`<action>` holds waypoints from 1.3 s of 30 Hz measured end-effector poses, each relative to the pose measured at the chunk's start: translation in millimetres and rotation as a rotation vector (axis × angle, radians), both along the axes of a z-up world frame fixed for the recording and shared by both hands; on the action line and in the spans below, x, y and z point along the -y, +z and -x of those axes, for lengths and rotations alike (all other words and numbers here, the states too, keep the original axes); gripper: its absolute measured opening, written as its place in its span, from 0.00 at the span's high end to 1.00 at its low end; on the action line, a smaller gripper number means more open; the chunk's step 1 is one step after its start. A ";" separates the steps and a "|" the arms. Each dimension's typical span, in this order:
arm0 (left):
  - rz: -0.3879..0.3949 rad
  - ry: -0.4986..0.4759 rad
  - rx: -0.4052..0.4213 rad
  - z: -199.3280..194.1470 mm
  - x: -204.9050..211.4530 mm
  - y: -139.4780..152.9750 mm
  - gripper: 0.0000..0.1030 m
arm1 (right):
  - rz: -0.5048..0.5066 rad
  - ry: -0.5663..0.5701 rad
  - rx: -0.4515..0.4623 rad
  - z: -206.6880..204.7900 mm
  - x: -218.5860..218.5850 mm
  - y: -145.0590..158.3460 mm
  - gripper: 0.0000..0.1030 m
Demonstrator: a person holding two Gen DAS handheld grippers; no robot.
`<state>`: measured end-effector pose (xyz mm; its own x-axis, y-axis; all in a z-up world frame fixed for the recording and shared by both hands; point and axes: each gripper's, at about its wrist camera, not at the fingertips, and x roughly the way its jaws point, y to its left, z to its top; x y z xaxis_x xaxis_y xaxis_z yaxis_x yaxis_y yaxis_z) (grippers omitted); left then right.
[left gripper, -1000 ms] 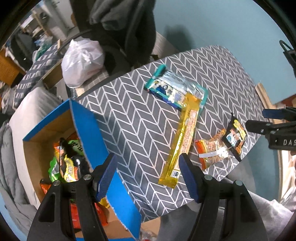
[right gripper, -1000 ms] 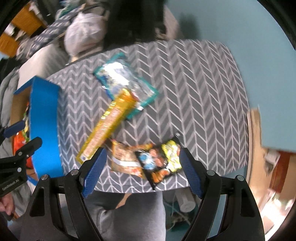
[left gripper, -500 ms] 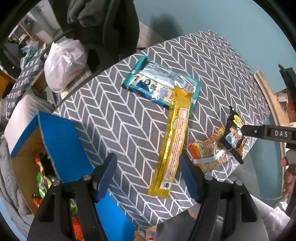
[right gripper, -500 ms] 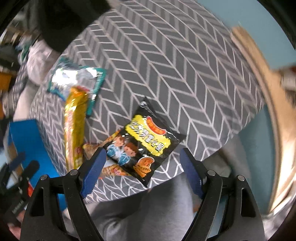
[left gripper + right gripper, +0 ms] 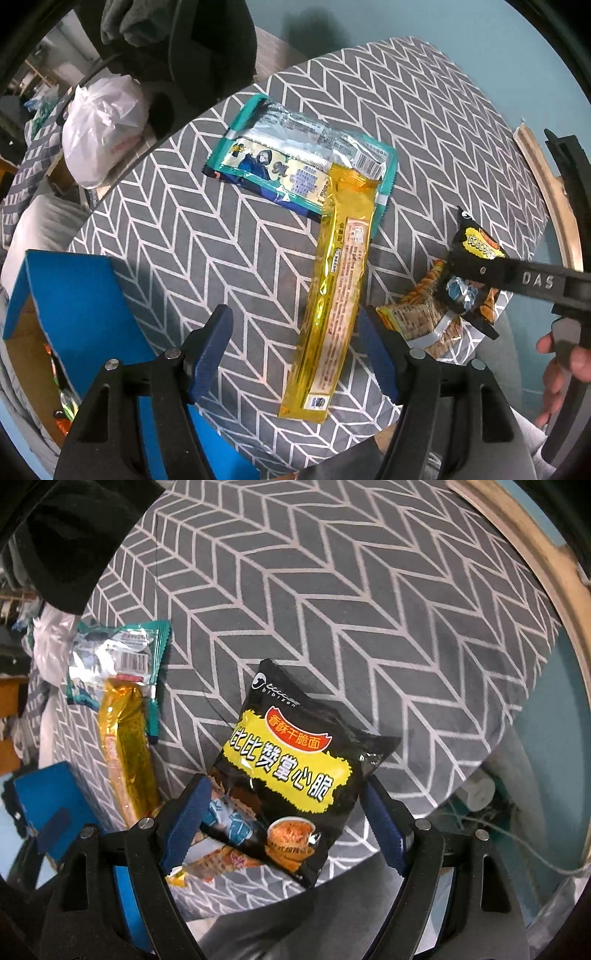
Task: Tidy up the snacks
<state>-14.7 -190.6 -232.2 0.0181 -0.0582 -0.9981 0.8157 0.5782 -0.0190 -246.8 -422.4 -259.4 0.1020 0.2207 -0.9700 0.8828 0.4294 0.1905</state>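
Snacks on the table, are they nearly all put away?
Partly. Some packets already sit in the blue box. Right now the right claw is open around the black noodle snack bag, not yet gripping it. The left claw is open and empty. Left on the table: that black bag, the orange packet under it, the long yellow packet and the teal packet.

Black snack bag, between the right gripper's fingers: "bibizan" in white at its top, "比比赞掌心脆" on the yellow panel. Black gripper arm, right of the left gripper's fingers: raised letters "DAS".
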 end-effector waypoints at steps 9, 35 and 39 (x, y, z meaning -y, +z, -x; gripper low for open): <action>-0.012 0.070 -0.061 -11.0 4.4 -14.7 0.31 | 0.083 0.193 0.007 -27.3 -10.0 6.5 0.34; -0.075 0.162 -0.116 -10.2 16.4 -64.4 0.21 | 0.190 0.377 -0.077 -99.3 59.5 -4.7 0.22; -0.094 0.151 -0.107 -11.7 16.9 -74.9 0.21 | 0.246 0.404 -0.117 -118.2 57.0 -8.1 0.22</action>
<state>-3.0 -207.4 -307.1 -0.0866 0.0310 -0.9958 0.7160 0.6969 -0.0406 -128.7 -479.4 -267.6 -0.0576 -0.0173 -0.9982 0.6454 0.7621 -0.0505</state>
